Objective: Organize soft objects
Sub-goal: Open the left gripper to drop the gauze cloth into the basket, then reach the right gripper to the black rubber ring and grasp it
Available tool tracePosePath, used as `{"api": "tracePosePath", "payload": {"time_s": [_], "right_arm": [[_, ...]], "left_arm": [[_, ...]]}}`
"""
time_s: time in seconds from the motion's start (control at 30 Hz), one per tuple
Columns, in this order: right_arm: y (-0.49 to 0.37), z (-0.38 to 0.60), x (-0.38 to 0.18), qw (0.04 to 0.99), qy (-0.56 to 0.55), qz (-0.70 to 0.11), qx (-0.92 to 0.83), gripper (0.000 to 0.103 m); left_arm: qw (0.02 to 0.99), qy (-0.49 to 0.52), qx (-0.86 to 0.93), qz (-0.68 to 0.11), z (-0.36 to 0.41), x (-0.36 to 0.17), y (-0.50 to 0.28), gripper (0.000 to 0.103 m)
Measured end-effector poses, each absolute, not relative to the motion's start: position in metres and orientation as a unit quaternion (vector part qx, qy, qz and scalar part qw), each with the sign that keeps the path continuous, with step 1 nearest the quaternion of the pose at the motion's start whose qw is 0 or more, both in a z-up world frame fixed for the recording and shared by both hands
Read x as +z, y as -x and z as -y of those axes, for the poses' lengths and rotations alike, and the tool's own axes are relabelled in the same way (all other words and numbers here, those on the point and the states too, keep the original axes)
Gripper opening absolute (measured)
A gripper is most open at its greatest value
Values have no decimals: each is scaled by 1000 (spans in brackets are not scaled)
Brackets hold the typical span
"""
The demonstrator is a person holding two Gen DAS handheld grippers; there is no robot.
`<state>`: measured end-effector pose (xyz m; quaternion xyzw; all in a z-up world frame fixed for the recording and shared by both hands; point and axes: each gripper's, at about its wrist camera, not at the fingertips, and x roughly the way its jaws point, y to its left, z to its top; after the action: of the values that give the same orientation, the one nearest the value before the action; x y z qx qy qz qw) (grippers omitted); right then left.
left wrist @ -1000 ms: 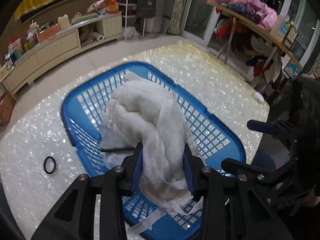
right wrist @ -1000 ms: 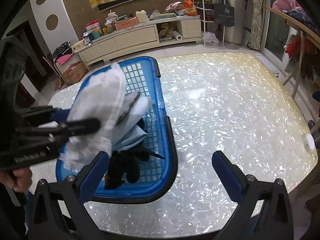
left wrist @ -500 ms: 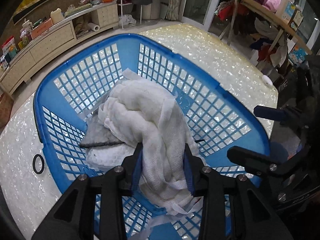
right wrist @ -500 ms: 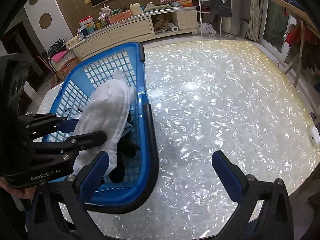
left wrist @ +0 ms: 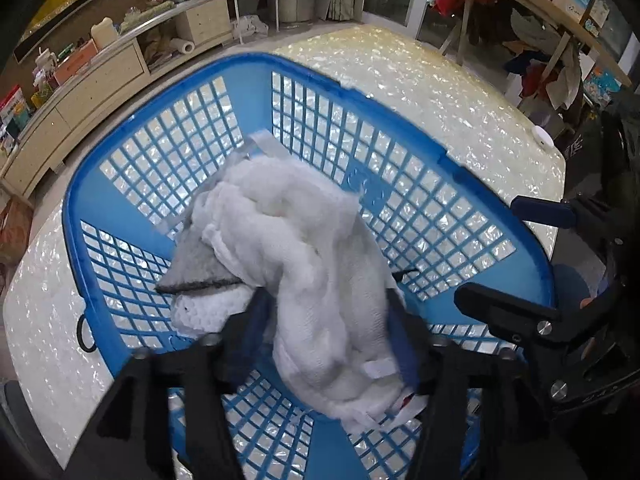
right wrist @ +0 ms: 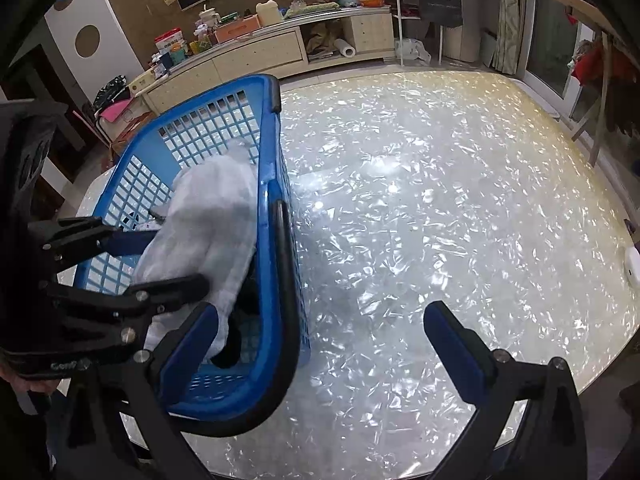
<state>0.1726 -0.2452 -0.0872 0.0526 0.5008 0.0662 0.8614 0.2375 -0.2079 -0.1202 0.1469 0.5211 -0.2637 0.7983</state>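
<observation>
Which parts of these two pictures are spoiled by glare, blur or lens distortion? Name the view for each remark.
Left wrist view: the white cloth and the left gripper are smeared by motion blur, and the blue basket rim bulges in the fisheye. Right wrist view: ceiling light glares off the shiny table, the dark corners are vignetted, and the right gripper is sharp.

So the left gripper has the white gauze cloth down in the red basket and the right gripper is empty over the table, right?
Not quite: the basket is blue, not red, as both wrist views show. The rest holds: the white gauze cloth lies in it between the opening jaws of the left gripper, and the right gripper is empty over the table.
</observation>
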Motion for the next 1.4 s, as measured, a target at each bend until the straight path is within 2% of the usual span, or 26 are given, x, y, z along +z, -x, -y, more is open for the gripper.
{"api": "tracePosePath", "payload": {"time_s": [0.1,0.17,0.3,0.4,0.63,0.73,1.13,1.4], "right_arm": [[-171,247,-83,864,-51,-497,63,103],[-168,247,-79,866,-50,-493,62,103],[-161,244,-66,871,-35,-486,62,103],[-155,240,-55,876,-30,-478,62,103],[-144,222,-34,888,-11,-454,70,103],[-139,213,-27,892,-4,-446,74,103],[-134,153,-11,899,43,-419,117,103],[-149,120,-22,888,70,-428,152,103]], "left_arm": [[800,-151,-264,-517,205,-117,-234,64],[800,-155,-264,-516,202,-113,-231,75],[812,-149,-263,-499,191,-98,-224,76],[827,-150,-250,-480,181,-84,-216,87],[857,-150,-227,-439,150,-53,-193,91],[866,-146,-209,-430,136,-44,-186,103],[889,-97,-172,-414,57,-19,-160,103],[895,-55,-145,-419,5,-25,-153,103]]}}
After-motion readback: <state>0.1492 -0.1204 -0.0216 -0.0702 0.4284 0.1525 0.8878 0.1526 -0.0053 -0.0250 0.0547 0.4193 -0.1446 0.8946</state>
